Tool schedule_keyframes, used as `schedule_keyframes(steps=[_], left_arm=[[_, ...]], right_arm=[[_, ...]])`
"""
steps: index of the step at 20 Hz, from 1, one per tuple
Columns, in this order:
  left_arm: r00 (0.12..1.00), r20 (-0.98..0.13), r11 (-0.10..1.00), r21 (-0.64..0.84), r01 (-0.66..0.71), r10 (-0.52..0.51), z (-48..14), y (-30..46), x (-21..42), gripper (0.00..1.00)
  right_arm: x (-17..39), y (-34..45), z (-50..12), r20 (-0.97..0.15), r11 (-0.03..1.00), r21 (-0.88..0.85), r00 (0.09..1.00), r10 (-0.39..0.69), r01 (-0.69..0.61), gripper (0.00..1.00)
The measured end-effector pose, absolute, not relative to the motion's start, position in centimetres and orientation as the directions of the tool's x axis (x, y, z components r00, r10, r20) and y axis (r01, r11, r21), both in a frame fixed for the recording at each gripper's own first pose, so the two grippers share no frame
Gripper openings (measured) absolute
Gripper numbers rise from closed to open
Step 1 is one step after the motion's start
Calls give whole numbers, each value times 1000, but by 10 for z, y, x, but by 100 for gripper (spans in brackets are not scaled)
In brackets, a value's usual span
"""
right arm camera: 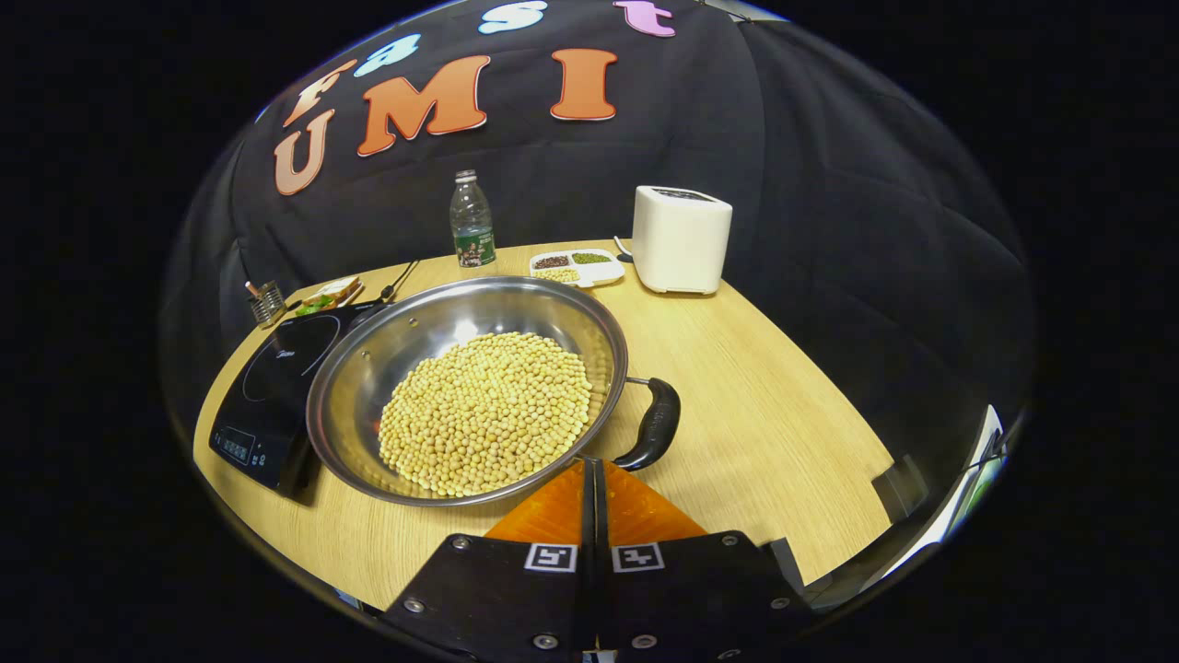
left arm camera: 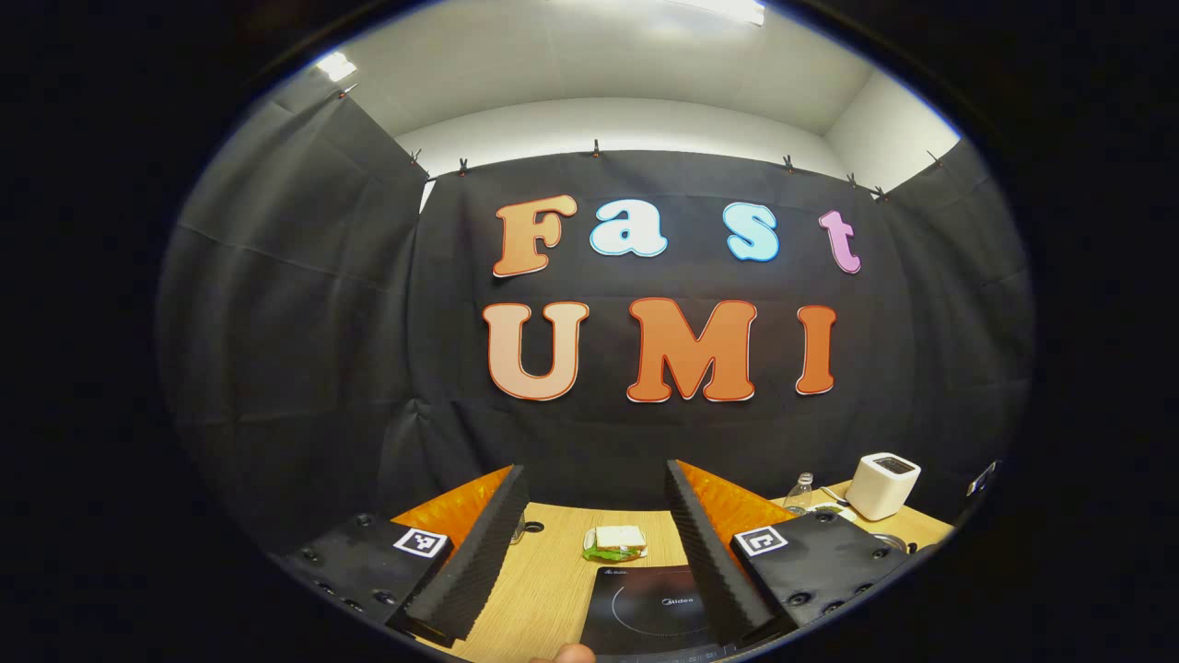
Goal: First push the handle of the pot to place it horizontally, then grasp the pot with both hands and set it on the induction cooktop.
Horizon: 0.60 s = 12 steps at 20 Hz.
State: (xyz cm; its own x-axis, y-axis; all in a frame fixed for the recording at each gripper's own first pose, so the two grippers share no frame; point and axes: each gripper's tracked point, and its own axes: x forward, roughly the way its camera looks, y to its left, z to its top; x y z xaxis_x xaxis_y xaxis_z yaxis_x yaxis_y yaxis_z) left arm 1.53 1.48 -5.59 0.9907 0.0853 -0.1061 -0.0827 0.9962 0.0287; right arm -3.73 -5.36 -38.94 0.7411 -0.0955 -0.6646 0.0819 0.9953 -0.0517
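Likely heavy, slick steel pot [right arm camera: 467, 387] brimming with loose soybeans [right arm camera: 486, 412]; best nudged at its stiff black handle [right arm camera: 652, 425] by right gripper [right arm camera: 594, 471], jaws together, left gripper [left arm camera: 597, 493] jaws apart.

Wooden table [right arm camera: 755, 387] carries pot [right arm camera: 461, 387], cooktop [right arm camera: 276, 378], bottle [right arm camera: 472, 221], perhaps a toaster [right arm camera: 680, 239].

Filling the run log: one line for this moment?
left claw open | right claw shut, empty | pot beside cooktop
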Motion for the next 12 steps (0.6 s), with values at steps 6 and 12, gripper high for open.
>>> schedule_keyframes(steps=[6, 12], left_arm=[[990, -111, 996, 33, -87, 90, -60, 10, 24, 98], [988, -129, 996, 50, -80, 85, -71, 3, 36, 98]], right_arm=[[-19, -66, -392, -653, 992, -61, 747, -123, 110, 0], [3, -76, -393, -646, 989, -70, 749, -145, 131, 0]])
